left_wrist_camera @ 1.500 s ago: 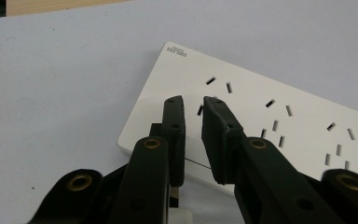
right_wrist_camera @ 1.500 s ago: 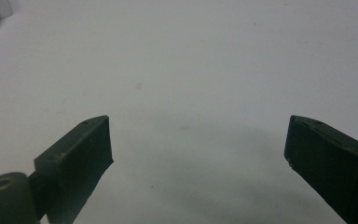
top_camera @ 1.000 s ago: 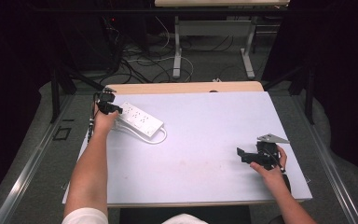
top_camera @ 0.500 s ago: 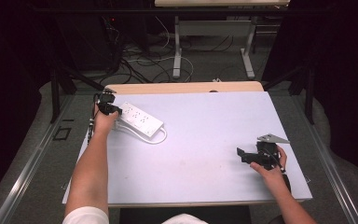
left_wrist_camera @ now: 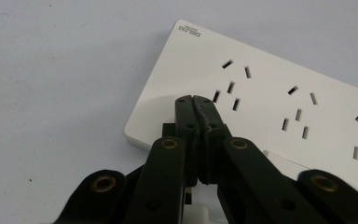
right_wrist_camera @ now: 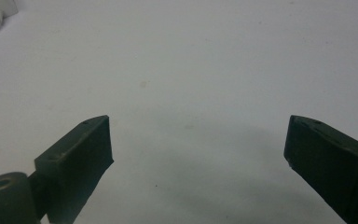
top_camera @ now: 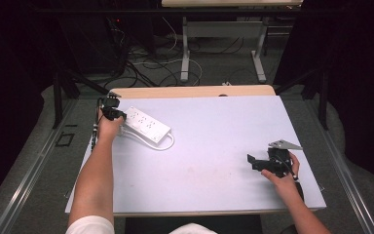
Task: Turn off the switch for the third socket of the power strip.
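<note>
Pale grey counter [top_camera: 214, 146] with wooden far edge; grey carpet floor [top_camera: 39, 185]; tangled cables [top_camera: 146, 63] beneath second desk's legs [top_camera: 185, 48]; dark surroundings.

Open room: the middle and near part of the table [top_camera: 209, 165] lay bare, free for a pass.
Far left corner: a white power strip [top_camera: 147, 125] lay aslant with its cord [top_camera: 164, 144] looped beside it; the left tongs [top_camera: 115, 114] sat closed over its end.
Right edge: the right tongs [top_camera: 251, 161] stood wide over bare top.

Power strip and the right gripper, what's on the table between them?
Nothing: bare table between power strip and right gripper, in the high view.
</note>
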`<state>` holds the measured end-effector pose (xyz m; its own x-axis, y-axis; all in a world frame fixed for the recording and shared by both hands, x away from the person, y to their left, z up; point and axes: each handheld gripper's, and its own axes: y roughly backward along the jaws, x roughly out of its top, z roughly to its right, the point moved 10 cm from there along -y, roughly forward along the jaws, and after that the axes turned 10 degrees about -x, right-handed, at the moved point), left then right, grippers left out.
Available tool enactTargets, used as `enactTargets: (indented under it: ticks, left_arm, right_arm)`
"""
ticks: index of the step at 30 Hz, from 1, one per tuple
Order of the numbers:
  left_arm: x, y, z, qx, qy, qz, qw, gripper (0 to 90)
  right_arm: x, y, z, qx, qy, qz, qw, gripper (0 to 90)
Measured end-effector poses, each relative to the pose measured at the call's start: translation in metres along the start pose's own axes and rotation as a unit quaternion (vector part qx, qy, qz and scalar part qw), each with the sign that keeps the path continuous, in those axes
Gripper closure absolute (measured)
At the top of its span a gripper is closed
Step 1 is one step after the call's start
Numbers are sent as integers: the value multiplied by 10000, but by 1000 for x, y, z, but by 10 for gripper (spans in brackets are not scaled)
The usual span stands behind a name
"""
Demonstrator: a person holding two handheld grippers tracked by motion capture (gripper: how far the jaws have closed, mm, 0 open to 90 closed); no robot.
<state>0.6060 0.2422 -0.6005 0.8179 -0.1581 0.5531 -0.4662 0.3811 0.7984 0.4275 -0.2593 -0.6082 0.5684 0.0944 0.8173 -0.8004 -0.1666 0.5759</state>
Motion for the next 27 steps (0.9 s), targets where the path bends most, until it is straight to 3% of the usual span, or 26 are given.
enactTargets:
  ticks: [15, 27]
  left_arm:
    - [-2, -2, -1, 58, -45, -20, 10000, 900]
    - [-3, -1, -1, 5, 35, -20, 10000, 900]
  right_arm:
    - [1, 1, 0, 21, 25, 27, 10000, 71]
    - [1, 1, 0, 15, 50, 47, 10000, 71]
